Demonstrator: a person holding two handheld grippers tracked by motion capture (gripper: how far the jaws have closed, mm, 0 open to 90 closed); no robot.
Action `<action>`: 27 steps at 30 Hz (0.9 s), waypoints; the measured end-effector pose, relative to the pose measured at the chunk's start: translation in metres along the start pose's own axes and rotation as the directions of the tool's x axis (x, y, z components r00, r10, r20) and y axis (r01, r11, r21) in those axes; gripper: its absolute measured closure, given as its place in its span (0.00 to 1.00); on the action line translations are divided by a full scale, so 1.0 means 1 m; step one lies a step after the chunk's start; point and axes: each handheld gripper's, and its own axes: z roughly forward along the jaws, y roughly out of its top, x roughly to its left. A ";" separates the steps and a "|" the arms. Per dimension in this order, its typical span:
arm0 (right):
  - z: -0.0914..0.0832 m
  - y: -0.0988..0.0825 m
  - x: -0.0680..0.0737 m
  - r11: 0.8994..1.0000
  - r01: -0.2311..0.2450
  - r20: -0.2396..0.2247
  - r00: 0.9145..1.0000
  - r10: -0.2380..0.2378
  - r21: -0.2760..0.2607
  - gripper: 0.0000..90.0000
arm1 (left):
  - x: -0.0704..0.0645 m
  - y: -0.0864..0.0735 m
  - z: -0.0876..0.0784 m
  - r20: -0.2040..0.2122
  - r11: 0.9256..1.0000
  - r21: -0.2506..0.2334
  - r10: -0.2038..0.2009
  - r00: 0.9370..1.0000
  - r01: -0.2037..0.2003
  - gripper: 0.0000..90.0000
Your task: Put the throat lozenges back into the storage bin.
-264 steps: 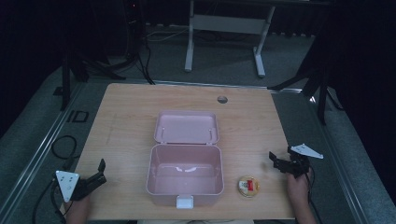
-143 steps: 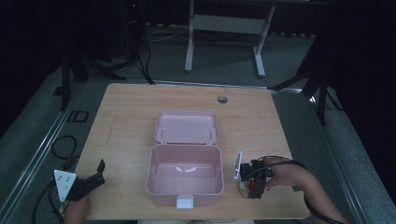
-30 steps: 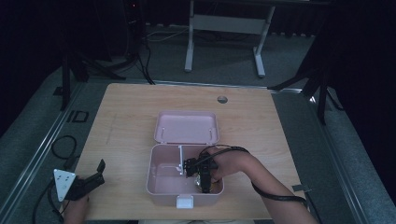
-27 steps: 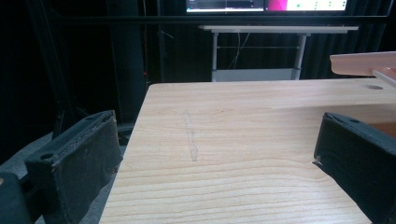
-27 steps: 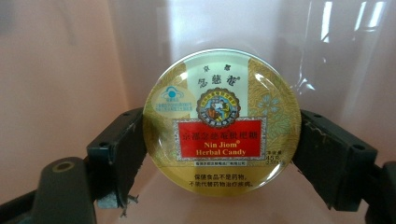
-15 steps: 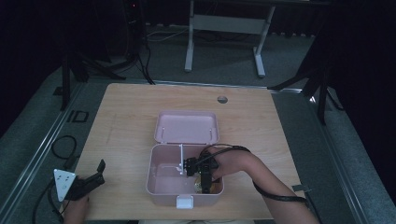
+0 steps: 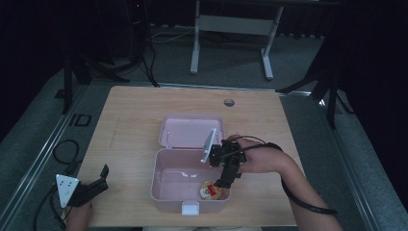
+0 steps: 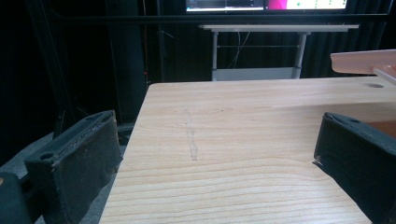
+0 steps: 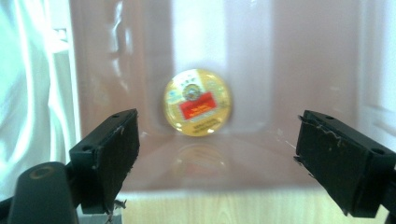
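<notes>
Your right gripper (image 7: 225,182) hangs over the pink box (image 7: 168,186), jaws spread wide and holding nothing. One round gold tin (image 9: 197,102) with a red label lies flat on the box floor, between and beyond your jaws (untouched). Your left gripper (image 7: 98,178), also gaping and empty, rests well left of the box.

Our right forearm (image 7: 288,168) reaches in from the lower right, bent inward at the wrist, and its black right hand-held gripper (image 7: 226,178) tips downward with its jaws spread wide and nothing between them. Our left hand (image 7: 77,214) sits low at the near left corner, holding the black left hand-held gripper (image 7: 98,180) level and pointing forward, jaws wide apart, gripping nothing.
</notes>
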 end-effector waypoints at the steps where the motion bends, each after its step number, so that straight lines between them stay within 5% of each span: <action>1: -0.005 -0.005 -0.001 1.000 -0.009 0.015 1.000 0.009 -0.018 0.15 | 0.000 0.000 0.000 0.001 1.000 -0.001 0.000 1.000 0.000 0.01; 3: -0.014 -0.016 -0.002 0.998 -0.026 0.065 0.997 0.030 -0.056 0.15 | 0.000 0.000 0.000 0.001 1.000 -0.001 -0.001 1.000 0.001 0.01; 7: -0.024 -0.042 -0.008 0.989 -0.079 0.091 0.992 0.090 -0.123 0.15 | 0.000 0.000 0.000 0.003 1.000 -0.003 -0.001 1.000 0.001 0.01; 13: -0.019 -0.076 -0.012 0.975 -0.131 0.152 0.975 0.159 -0.181 0.14 | 0.000 0.000 0.000 0.004 1.000 -0.003 0.000 1.000 0.000 0.01; 20: 0.010 -0.114 -0.021 0.932 -0.230 0.170 0.944 0.284 -0.280 0.14 | 0.000 0.000 0.000 0.004 1.000 -0.001 0.001 1.000 -0.001 0.01; 21: 0.010 -0.114 -0.021 0.932 -0.230 0.170 0.944 0.284 -0.280 0.14 | 0.000 0.000 0.000 0.004 1.000 -0.001 0.001 1.000 -0.001 0.01; 22: 0.016 -0.120 -0.022 0.925 -0.245 0.176 0.936 0.303 -0.290 0.14 | 0.000 0.000 0.000 0.005 1.000 -0.001 0.000 1.000 0.000 0.01; 23: 0.032 -0.135 -0.026 0.903 -0.290 0.181 0.916 0.358 -0.316 0.14 | 0.000 0.000 0.000 0.005 1.000 0.000 0.001 1.000 -0.001 0.01; 27: 0.055 -0.154 -0.032 0.868 -0.368 0.174 0.881 0.440 -0.332 0.14 | 0.000 0.000 0.000 0.001 1.000 -0.002 0.001 1.000 -0.001 0.01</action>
